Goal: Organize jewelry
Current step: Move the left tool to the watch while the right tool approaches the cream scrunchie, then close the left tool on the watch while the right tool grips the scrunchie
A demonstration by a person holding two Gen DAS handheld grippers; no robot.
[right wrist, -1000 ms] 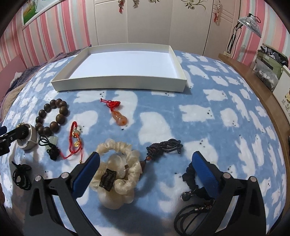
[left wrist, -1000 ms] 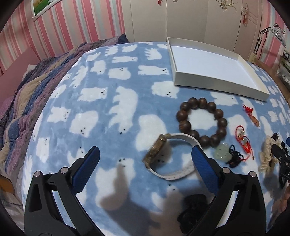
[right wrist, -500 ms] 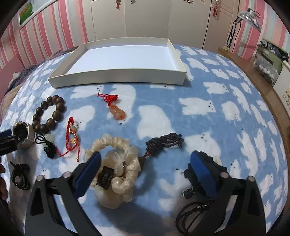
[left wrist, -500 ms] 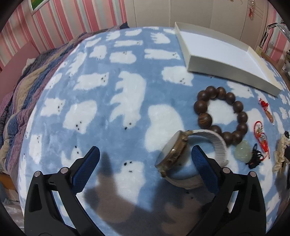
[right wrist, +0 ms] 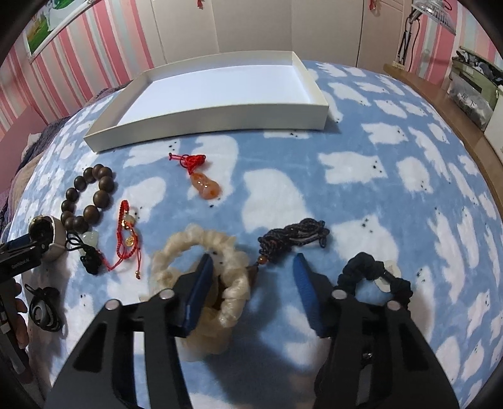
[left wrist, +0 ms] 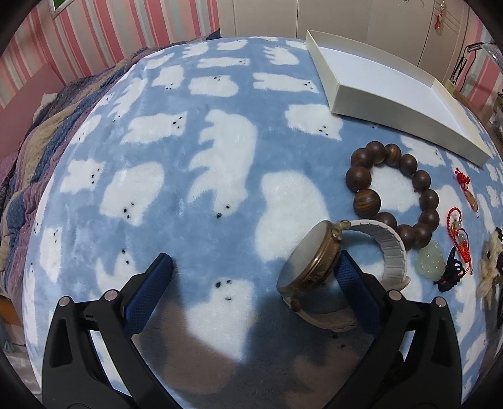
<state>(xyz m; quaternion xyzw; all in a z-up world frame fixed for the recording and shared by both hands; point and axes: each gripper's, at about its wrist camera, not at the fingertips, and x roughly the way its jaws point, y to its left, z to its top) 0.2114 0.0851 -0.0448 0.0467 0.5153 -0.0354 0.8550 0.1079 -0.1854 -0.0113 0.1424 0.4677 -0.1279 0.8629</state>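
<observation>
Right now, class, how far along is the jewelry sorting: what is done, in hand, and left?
Done: nothing; the white tray holds no jewelry. In hand: the right gripper is closing around the cream scrunchie; the left gripper sits open with one finger inside the watch band. Left: bead bracelet, gourd pendant and the other pieces on the blanket.

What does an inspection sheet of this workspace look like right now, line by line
Surface: blue blanket with white bear shapes.
Job's things: white tray with nothing in it; wooden bead bracelet, watch, jade pendant, red cord charm, orange gourd pendant, cream scrunchie, dark braided cord, black scrunchie, all outside it.
Clutter: nothing seen.
Grippers: left gripper open, one finger inside the watch band; right gripper closing, scrunchie between its jaws, not yet pinched.
Cables: nothing seen.
Surroundings: striped pink wall, desk lamp.
</observation>
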